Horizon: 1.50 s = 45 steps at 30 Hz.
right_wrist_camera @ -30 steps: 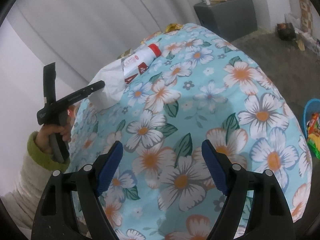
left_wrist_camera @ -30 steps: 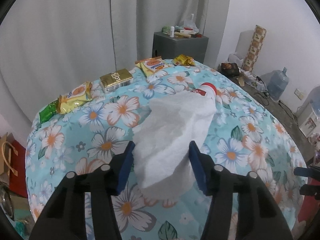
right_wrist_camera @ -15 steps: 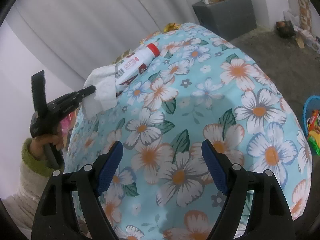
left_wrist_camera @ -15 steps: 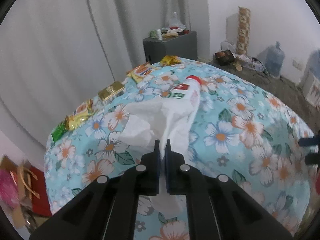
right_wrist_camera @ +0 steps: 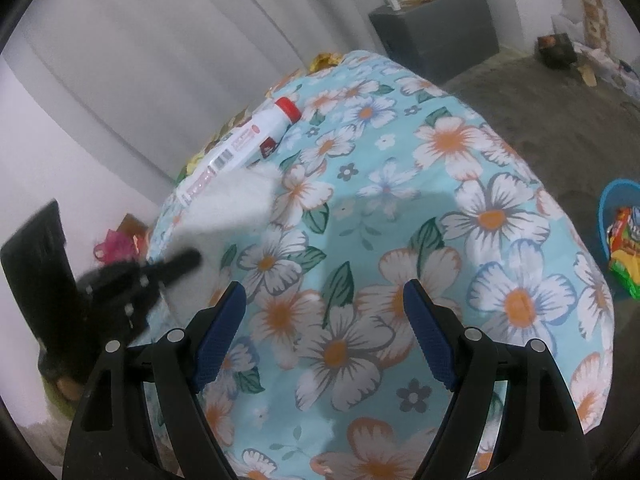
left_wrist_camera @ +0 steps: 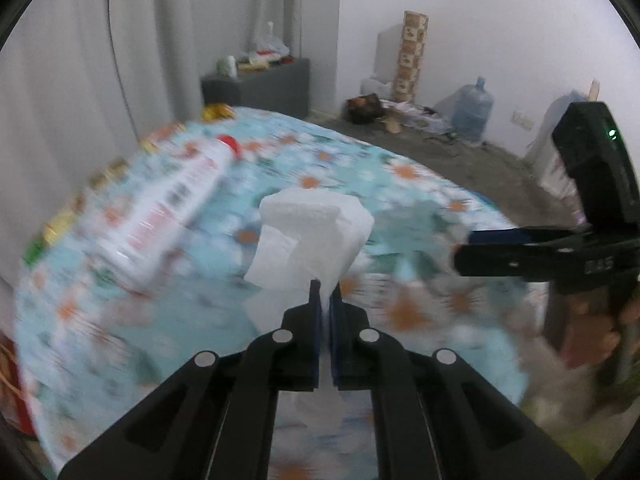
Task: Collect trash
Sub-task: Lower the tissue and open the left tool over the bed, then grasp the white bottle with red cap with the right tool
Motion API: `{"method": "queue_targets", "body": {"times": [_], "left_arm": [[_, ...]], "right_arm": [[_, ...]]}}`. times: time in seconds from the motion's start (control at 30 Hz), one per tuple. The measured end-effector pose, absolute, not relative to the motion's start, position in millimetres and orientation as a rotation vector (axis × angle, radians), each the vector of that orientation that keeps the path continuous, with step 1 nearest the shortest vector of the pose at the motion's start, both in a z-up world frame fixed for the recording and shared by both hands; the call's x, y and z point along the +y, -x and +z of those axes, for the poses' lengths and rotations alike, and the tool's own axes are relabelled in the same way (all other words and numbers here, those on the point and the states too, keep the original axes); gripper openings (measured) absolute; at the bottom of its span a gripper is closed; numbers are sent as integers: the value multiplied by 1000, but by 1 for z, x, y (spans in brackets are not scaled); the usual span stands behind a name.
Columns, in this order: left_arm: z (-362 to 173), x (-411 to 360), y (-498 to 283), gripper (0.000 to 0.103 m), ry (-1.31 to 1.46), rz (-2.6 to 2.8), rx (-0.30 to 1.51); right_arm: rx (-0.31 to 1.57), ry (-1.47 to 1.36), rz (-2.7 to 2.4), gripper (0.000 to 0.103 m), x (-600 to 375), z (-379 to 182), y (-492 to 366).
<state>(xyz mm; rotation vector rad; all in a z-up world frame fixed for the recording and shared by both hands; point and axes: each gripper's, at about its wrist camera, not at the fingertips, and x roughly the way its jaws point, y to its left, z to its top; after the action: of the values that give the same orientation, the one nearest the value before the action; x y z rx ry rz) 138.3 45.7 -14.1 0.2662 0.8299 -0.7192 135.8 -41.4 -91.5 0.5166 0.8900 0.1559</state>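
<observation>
My left gripper (left_wrist_camera: pixel 325 292) is shut on a crumpled white tissue (left_wrist_camera: pixel 310 236) and holds it above the flowered tablecloth (left_wrist_camera: pixel 420 200); in the right wrist view the gripper (right_wrist_camera: pixel 188 258) and the tissue (right_wrist_camera: pixel 236 204) are blurred at the left. A white bottle with a red cap (right_wrist_camera: pixel 256 136) lies on the cloth behind it, and also shows in the left wrist view (left_wrist_camera: pixel 172 204). My right gripper (right_wrist_camera: pixel 324 312) is open and empty over the cloth; it shows at the right in the left wrist view (left_wrist_camera: pixel 468 250).
Snack wrappers (left_wrist_camera: pixel 60 224) lie along the table's far left edge. A blue basket (right_wrist_camera: pixel 620 224) with colourful wrappers stands on the floor at right. A grey cabinet (right_wrist_camera: pixel 436 20) stands by the curtain. A water jug (left_wrist_camera: pixel 474 110) and clutter sit by the far wall.
My left gripper closed on the tissue, lifted it off the bottle and swung right toward my right gripper. The right gripper stayed open and nearly still.
</observation>
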Motion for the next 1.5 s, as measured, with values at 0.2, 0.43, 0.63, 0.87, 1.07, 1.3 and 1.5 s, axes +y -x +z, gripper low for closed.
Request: {"method": "queue_targets", "body": {"times": [0.2,0.43,0.63,0.87,1.07,1.3,1.5], "left_arm": [[-18,23,-123,4,-126,-832,886],[-23,15,-116,30,-46,-887,952],[-14,33,-105,69,-12,-893,936],[-9,66,-100,81,-11,-866,907],[-9,95,-110,81,40,-797,898],[-9,116,-125,81,94,-728,886],[-13,126,-126,81,137,-705,884]], "right_arm": [[871,-555,124,76,-57,-90,-130],[859,-600,96,76,-73,-91,-124],[853,-648,86,76,-84,-93,-121],[887,-653,114,76,-75,-99,-129],[918,-606,150,76,-53,-100,-136],[920,-547,110,76,-44,-96,-133],[830,-529,152,76,-43,-47,-150]]}}
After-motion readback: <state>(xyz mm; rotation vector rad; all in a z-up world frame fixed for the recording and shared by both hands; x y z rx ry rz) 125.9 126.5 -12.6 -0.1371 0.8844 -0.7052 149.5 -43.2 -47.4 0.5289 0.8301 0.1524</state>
